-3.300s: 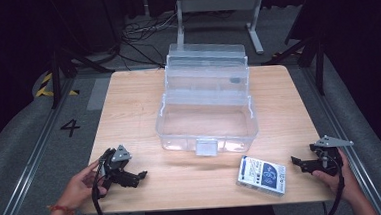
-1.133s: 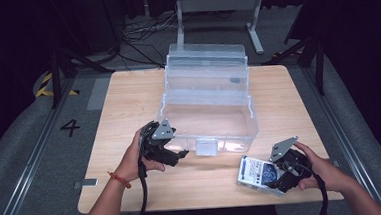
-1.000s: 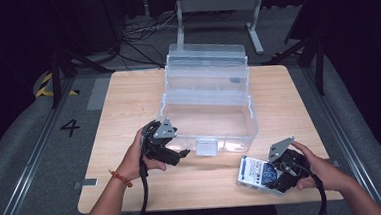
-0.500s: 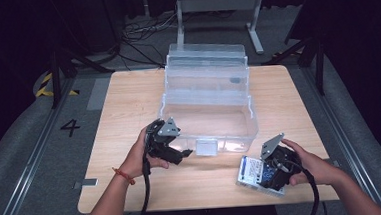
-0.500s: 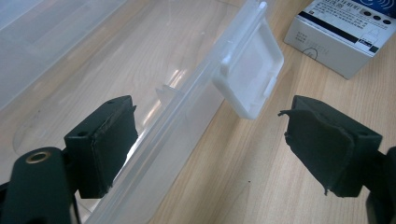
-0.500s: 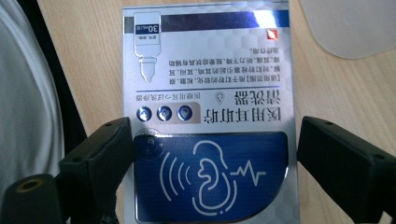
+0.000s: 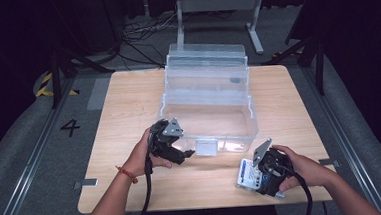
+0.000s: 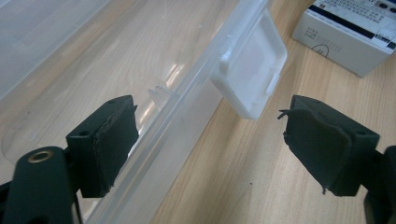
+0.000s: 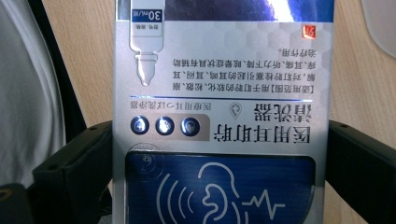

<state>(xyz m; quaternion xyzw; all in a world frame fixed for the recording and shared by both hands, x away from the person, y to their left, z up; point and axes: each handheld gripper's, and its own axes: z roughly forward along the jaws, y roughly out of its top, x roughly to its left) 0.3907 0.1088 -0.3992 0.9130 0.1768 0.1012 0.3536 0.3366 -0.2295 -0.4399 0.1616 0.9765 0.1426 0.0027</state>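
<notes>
A clear plastic storage box [image 7: 230, 135] stands open on the wooden table [image 7: 128, 106], its lid [image 7: 206, 66] tipped up at the back. My left gripper [image 7: 189, 152] is open at the box's front wall. In the left gripper view it [image 8: 210, 140] straddles the clear rim [image 8: 187, 112], beside the white latch [image 8: 250, 70]. A white and blue ear-wash carton [image 7: 245, 172] lies flat at the front right. My right gripper [image 7: 257, 179] has just been opening its jaws. In the right gripper view they [image 9: 219, 177] flank the carton [image 9: 224, 70], one at each long side.
Dark floor and metal stand legs [image 7: 217, 5] lie beyond the table's far edge. Bare wood stretches left of the storage box and along the table's front edge [image 7: 184, 200]. Cables trail from both grippers toward the person.
Both hands came in from the table's sides. In the last second the right gripper slid left over the carton, which now sits between its jaws. The left gripper barely moved.
</notes>
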